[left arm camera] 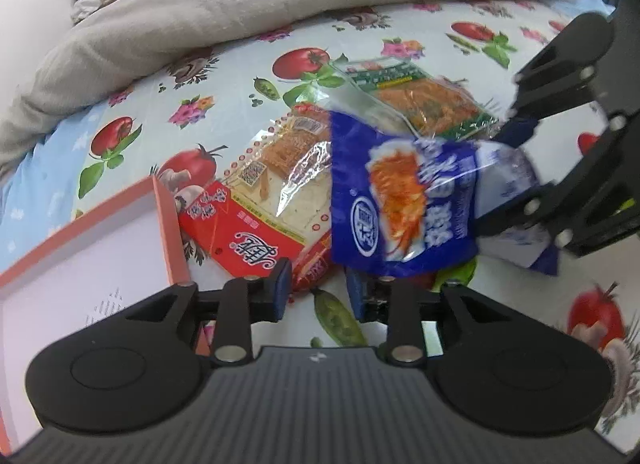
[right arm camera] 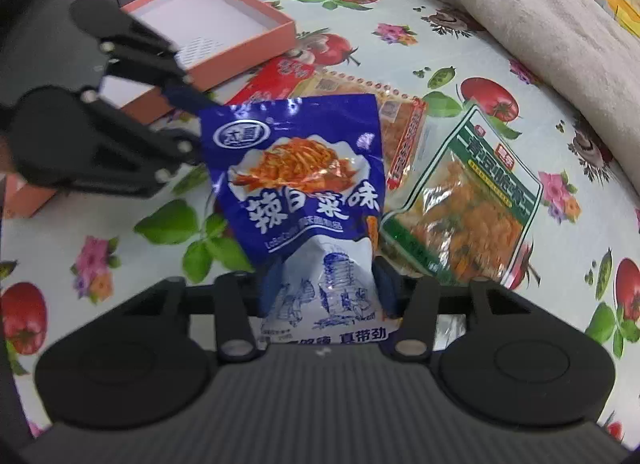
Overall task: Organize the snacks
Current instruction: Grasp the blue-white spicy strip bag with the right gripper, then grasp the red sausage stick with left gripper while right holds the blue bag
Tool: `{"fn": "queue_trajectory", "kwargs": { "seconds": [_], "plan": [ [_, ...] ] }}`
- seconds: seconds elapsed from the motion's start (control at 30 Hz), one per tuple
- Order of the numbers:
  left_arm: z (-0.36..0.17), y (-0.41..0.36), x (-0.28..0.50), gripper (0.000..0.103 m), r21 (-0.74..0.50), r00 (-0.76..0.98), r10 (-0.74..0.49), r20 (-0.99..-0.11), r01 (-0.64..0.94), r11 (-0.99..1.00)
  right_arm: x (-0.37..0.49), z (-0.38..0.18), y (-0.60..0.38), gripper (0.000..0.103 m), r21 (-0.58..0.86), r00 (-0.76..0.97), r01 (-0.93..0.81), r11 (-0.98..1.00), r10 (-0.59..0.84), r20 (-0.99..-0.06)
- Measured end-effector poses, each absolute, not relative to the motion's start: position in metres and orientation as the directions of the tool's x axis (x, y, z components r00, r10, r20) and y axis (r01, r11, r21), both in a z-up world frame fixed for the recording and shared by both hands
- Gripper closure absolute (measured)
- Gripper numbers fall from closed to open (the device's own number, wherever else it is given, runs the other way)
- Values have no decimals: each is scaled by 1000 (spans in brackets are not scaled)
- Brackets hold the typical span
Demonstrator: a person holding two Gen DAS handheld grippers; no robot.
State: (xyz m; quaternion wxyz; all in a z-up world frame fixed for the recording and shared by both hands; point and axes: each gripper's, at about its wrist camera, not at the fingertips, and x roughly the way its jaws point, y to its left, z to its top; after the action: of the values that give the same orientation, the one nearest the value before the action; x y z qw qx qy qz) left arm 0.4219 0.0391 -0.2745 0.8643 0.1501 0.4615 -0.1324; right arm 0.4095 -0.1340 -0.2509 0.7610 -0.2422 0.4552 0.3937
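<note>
Two claws on one bag, so plenty can go sideways here. Closest in, the right claw [right arm camera: 325, 288] is clamped on the white bottom end of the blue snack packet [right arm camera: 296, 167], which hangs in the air above the tomato-print cloth [right arm camera: 120, 191]. It's slick foil pinched only at one end, so I'd guess a quick swing could let it slide out or fold over.

The left claw [left arm camera: 319, 290] is spread with nothing between its pads, sitting right by the packet's far corner. If it clenches there while the right one pulls, the bag could crumple or tear.

Just past that, the red packet [left arm camera: 248, 232] and the green packet [right arm camera: 472, 199] lie overlapping under the blue one, easy to snag and drag along.

Further off, the pink box [right arm camera: 240, 57] sits empty, presumably the target. Its low wall could catch a dangling bag and tip it out. The grey blanket [right arm camera: 520, 3] is bunched up at the back.
</note>
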Motion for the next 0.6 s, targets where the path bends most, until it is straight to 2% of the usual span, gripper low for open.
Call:
{"fn": "queue_trajectory", "kwargs": {
  "seconds": [0.13,0.3,0.6],
  "plan": [
    [-277,39,423,62,154,544,-91,-834,388,908,396,-243,-145,64,-28,330,-774,633,366,-870],
    [-280,35,426,61,184,547,-84,-833,416,890,384,-238,-161,65,15,334,-730,684,376,-864],
    [-286,38,431,64,112,522,-134,-842,412,904,363,-241,-194,65,64,379,-579,813,338,-861]
  ]
}}
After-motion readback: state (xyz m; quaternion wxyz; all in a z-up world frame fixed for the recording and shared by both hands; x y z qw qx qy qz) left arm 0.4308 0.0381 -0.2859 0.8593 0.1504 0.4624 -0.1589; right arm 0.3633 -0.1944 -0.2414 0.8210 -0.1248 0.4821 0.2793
